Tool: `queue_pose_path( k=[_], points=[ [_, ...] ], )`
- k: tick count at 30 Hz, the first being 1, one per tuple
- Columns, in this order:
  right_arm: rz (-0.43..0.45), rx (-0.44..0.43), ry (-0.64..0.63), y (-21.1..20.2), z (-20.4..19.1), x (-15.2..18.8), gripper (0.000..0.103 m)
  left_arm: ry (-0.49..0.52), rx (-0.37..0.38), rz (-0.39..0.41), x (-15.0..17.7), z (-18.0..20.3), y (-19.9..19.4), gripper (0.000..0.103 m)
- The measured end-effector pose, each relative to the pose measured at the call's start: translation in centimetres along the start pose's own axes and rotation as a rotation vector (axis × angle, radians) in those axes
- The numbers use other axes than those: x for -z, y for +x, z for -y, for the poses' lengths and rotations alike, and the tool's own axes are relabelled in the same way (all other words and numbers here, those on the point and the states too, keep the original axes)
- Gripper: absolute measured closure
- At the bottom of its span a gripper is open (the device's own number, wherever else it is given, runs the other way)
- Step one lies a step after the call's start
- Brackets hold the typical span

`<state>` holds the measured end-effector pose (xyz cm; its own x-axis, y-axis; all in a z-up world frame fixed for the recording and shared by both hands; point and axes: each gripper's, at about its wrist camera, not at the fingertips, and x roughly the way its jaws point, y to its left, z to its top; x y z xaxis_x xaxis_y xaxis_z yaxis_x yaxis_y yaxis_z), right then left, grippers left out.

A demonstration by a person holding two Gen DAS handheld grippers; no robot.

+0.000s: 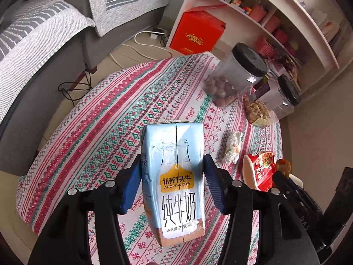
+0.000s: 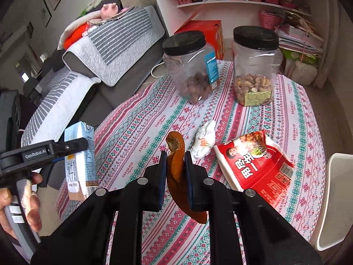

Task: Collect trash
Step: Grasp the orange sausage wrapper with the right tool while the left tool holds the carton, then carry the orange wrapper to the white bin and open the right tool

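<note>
Left hand-held gripper (image 1: 172, 181) clamps the milk carton (image 1: 174, 181) by its side walls, above the bench (image 1: 106, 119); likely light and crushable. Right hand-held gripper (image 2: 175, 176) pinches a limp orange peel (image 2: 176, 172). The crumpled tissue (image 2: 204, 139) and slick red wrapper (image 2: 253, 165) lie on the bench, best taken at an edge.

Orange peel (image 2: 176, 172) pinched between the right claw (image 2: 175, 154) pads, milk carton (image 2: 80, 154) gripped by the left claw (image 2: 72, 146) at left, crumpled tissue (image 2: 204, 142) and red wrapper (image 2: 253, 165) laid on the desk (image 2: 136, 128), two black-lidded jars (image 2: 253, 66) stood behind
</note>
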<state>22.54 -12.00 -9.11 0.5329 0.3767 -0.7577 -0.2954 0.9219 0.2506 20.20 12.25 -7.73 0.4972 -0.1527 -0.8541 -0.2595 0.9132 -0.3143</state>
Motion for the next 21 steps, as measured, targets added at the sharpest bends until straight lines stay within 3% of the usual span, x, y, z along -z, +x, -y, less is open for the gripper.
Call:
queue_pose_path(
  k=[12, 21],
  points=[
    [0.099, 0.064, 0.070, -4.9, 3.7, 0.1, 0.088, 0.102, 0.057, 0.069, 1.5, 5.5, -0.5, 0.048],
    [0.200, 0.196, 0.163, -9.7, 9.2, 0.5, 0.088, 0.162, 0.086, 0.091, 2.9, 8.9, -0.3, 0.048]
  ],
)
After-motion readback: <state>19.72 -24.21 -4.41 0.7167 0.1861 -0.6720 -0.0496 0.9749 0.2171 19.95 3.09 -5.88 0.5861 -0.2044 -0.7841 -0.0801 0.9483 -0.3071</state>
